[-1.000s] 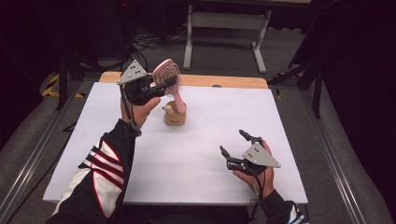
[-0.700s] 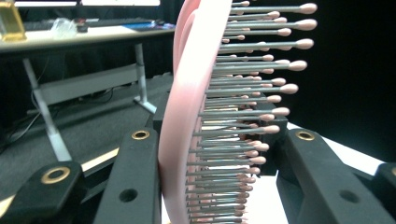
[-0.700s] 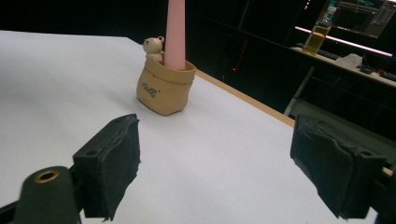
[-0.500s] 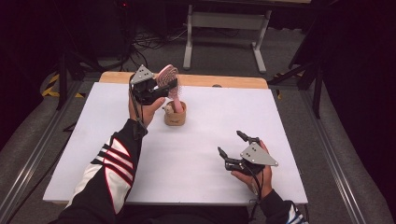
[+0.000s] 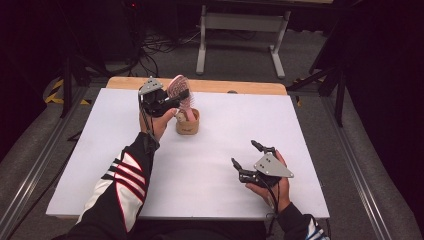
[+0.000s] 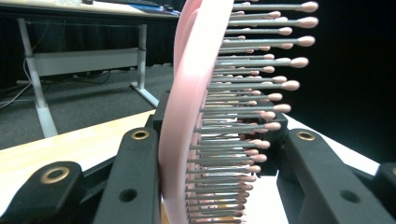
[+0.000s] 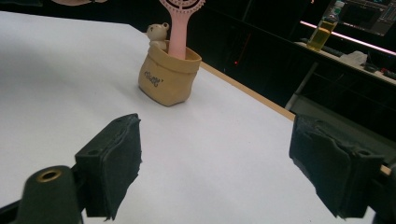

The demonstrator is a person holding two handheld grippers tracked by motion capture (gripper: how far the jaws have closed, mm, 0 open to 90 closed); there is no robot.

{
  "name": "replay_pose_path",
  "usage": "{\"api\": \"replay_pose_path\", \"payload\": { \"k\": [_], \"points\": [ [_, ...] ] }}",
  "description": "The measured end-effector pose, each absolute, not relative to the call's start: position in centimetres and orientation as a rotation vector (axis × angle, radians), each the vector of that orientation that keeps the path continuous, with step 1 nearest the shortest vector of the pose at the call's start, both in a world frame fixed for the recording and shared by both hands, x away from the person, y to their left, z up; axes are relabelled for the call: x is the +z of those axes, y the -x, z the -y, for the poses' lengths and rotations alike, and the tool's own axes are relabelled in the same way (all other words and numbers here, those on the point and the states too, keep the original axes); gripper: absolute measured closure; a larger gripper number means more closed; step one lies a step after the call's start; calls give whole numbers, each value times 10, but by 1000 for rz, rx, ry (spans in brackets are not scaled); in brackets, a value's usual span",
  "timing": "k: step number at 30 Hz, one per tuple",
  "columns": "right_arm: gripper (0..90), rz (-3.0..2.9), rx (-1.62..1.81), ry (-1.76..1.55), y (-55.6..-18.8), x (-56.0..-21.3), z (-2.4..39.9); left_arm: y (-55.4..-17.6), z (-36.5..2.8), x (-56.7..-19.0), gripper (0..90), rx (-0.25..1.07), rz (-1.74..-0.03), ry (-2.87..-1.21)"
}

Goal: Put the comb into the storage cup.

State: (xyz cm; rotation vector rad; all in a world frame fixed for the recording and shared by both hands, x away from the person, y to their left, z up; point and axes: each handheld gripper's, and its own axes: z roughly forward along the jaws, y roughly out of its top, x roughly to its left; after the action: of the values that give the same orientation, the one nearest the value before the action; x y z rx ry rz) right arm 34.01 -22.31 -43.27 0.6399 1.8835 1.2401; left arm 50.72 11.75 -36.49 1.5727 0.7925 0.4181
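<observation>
The left gripper (image 6: 219, 154) is clamped on the head of a pink hairbrush (image 6: 196, 107). The left gripper view shows what the high view cannot: one jaw presses the brush's smooth back, the other meets the pink-tipped bristles. The right gripper view shows the brush handle standing upright in a small tan pot (image 7: 168, 77) with a little bear figure (image 7: 157, 32) at its rim; the high view places that pot (image 5: 188, 122) at the far middle of the table, just right of the left gripper (image 5: 165, 100). The right gripper (image 5: 252, 160) rests at the near right, well apart from the pot, its jaws spread wide with nothing between them.

The table (image 5: 300, 130) is covered in white, with a wooden edge (image 5: 240, 86) along the far side. Beyond it lie grey floor, cables and a metal frame (image 5: 240, 30) in a dark room; the right gripper view shows a bottle of yellow liquid (image 7: 324, 25) on a far desk.

Since a second ago the left hand has come down, bringing the brush handle lower into the pot, while the right hand has stayed put.
</observation>
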Motion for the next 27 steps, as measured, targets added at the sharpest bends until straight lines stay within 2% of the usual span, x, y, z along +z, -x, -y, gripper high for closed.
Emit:
{"api": "replay_pose_path", "payload": {
  "k": [11, 16, 17, 19, 22, 27],
  "points": [
    [183, -1864, 1215, -606, -339, -432, 224, -515, -120, -374, 617, 465, -803, -1626],
    [182, -1867, 1206, -610, -341, -433, 225, -517, -124, -375, 586, 491, -825, -1636],
    [182, -1864, 1203, -616, -342, -433, 225, -518, -126, -375, 545, 500, -830, -1639],
    [183, -1862, 1204, -616, -342, -433, 226, -518, -130, -376, 543, 525, -851, -1645],
    [183, -1864, 1199, -619, -342, -433, 226, -519, -136, -378, 490, 551, -893, -1663],
    [185, -1870, 1188, -617, -343, -434, 224, -522, -146, -382, 474, 555, -929, -1662]
  ]
}}
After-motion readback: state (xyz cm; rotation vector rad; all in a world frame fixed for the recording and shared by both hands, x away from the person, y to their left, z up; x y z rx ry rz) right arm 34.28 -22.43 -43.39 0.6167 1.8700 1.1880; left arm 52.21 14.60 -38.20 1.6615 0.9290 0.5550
